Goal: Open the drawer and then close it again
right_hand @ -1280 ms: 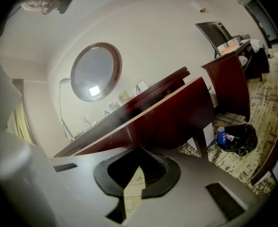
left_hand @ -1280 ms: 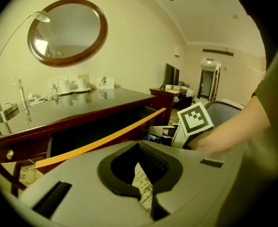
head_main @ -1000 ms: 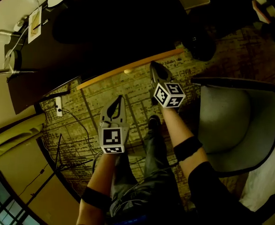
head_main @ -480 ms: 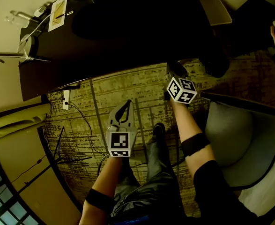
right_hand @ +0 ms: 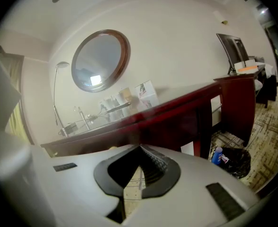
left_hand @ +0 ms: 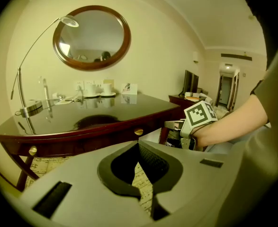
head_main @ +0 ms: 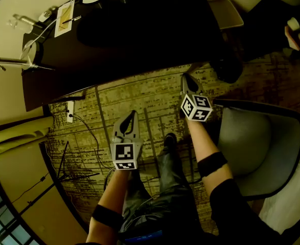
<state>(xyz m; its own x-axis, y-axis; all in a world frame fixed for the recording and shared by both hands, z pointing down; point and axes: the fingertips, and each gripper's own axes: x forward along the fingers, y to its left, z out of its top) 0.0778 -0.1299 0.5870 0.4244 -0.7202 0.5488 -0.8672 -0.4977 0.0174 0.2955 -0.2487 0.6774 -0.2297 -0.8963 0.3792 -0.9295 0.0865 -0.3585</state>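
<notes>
Well, dark drawer (left_hand: 115,138) flush, brass-knobbed.

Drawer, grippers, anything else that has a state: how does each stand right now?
Drawer, closed, front flush with the desk.
Left gripper, shut, nothing between its jaws.
Right gripper, shut, nothing between its jaws.
Desk lamp, upright on the desk; lit or not, cannot tell.
</notes>
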